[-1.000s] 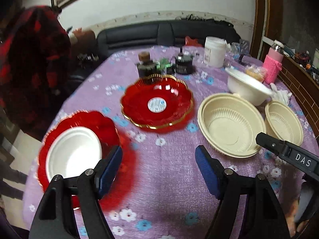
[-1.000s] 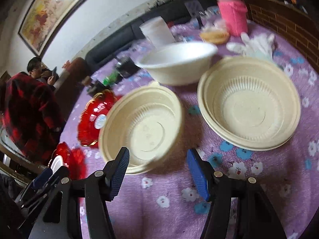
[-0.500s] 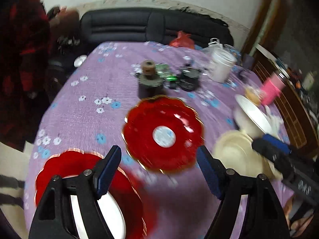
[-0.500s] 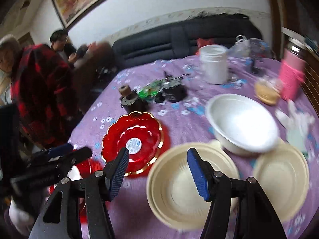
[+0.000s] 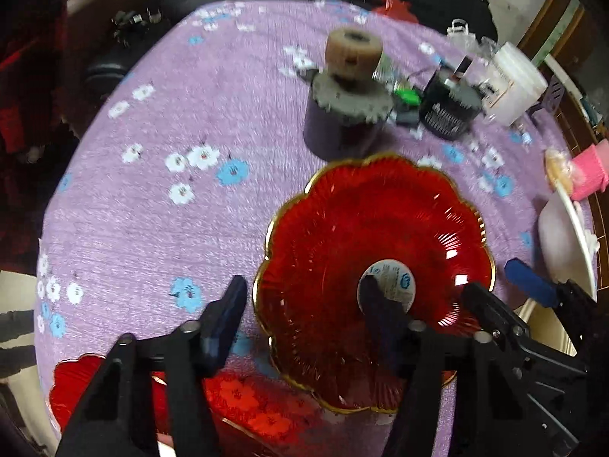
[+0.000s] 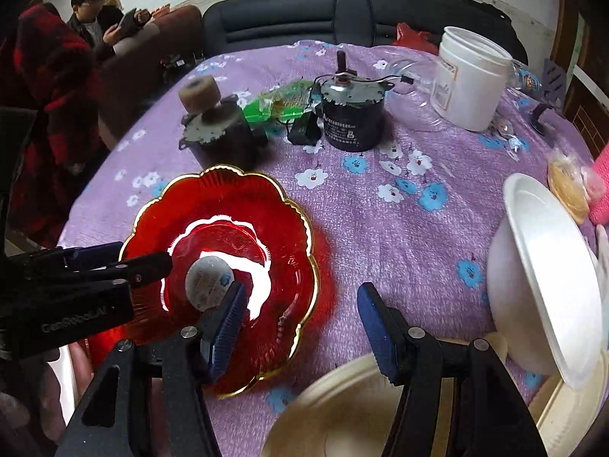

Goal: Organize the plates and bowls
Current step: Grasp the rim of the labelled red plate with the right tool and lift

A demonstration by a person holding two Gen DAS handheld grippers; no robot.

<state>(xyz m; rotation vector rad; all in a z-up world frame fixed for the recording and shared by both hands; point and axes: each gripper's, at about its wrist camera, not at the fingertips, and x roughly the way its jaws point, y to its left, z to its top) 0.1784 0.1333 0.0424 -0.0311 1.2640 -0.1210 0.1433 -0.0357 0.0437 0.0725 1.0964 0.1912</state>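
Note:
A red scalloped glass plate with a gold rim [image 5: 377, 251] [image 6: 236, 236] lies on the purple flowered tablecloth. My left gripper [image 5: 304, 304] is open and straddles the plate's left rim, one finger over its centre label. My right gripper [image 6: 298, 318] is open and straddles the plate's right rim, its left finger over the plate. A second red plate [image 5: 95, 384] lies at the lower left. A white bowl [image 6: 548, 282] and cream bowls [image 6: 342, 411] stand at the right.
Two dark motors [image 6: 217, 133] [image 6: 352, 114], green packets [image 6: 278, 103] and a white jar [image 6: 470, 76] stand at the back of the table. A pink bottle [image 5: 588, 169] is at the right edge. People sit at the left by a dark sofa [image 6: 342, 11].
Both grippers have moved forward to the red plate in the middle, which now fills the lower centre of both views. The cream bowls have slid to the lower right.

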